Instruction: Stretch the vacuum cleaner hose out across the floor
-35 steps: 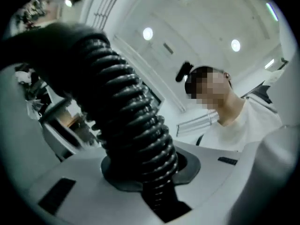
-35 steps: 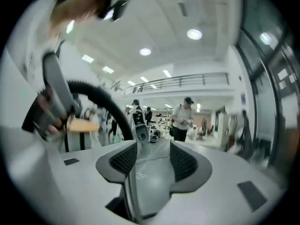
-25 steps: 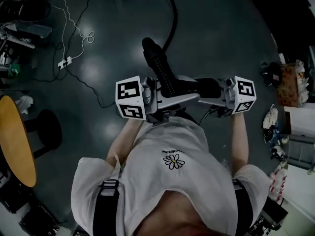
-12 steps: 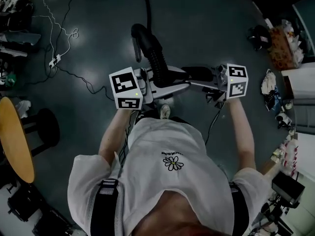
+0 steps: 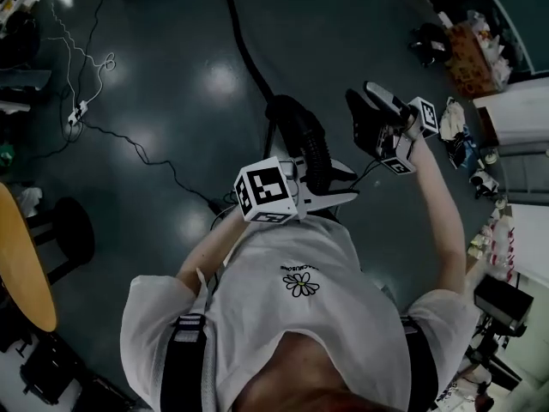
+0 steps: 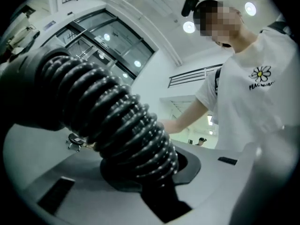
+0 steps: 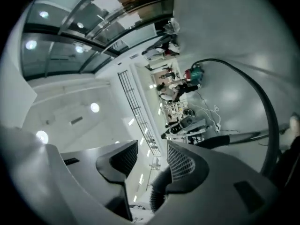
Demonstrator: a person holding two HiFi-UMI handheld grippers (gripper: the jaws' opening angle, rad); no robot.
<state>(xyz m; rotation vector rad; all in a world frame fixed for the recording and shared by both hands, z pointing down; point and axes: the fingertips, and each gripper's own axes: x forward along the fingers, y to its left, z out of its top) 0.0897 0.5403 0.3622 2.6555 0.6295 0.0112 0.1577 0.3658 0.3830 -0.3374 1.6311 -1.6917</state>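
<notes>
The left gripper is clenching the ribbed vacuum hose, which is trailing away from it across the floor; the right gripper is hovering nearby, released and empty.

I see open floor ahead beside the hose; cables crowd my left, clutter hems the right.

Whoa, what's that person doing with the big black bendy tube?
A person is handling a vacuum cleaner hose with two grabber tools. The left gripper is clamped shut on the ribbed part of the hose and holds it up in front of their shirt. The right gripper is lifted off to the side, open and holding nothing. The rest of the hose trails away over the dark floor.
</notes>
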